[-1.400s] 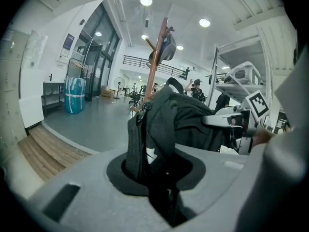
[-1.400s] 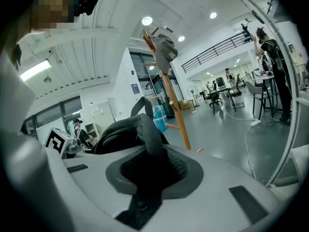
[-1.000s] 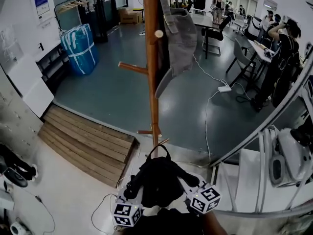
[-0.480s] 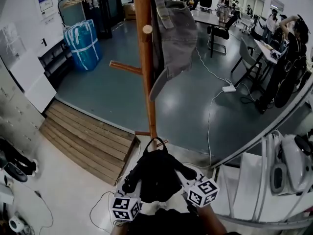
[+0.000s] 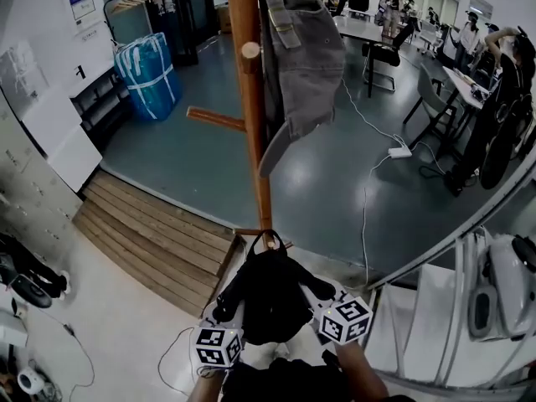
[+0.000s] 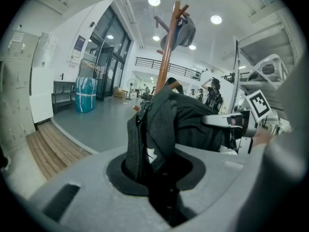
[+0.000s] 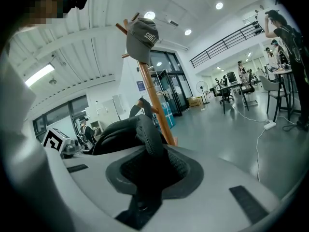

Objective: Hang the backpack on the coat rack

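Observation:
The black backpack (image 5: pixel 270 296) hangs between my two grippers, low in the head view, its top loop just in front of the foot of the wooden coat rack (image 5: pixel 249 99). A grey cap (image 5: pixel 308 53) hangs high on the rack, and a bare peg (image 5: pixel 218 119) sticks out to the left. My left gripper (image 5: pixel 228 311) is shut on the bag's left strap (image 6: pixel 145 139). My right gripper (image 5: pixel 315 296) is shut on the right strap (image 7: pixel 146 137). Both straps fill the jaws' gaps and hide the pads.
A wooden ramp (image 5: pixel 151 241) lies to the left of the rack. A blue wrapped bundle (image 5: pixel 149 74) stands further back. A white cable and power strip (image 5: pixel 400 151) cross the grey floor. A slanted rail (image 5: pixel 452 233) and white equipment (image 5: pixel 498 283) close the right side. People work at desks far right.
Both grippers and the backpack have moved forward towards the rack's foot. The pole and the cap now look larger and nearer. Both grips are unchanged.

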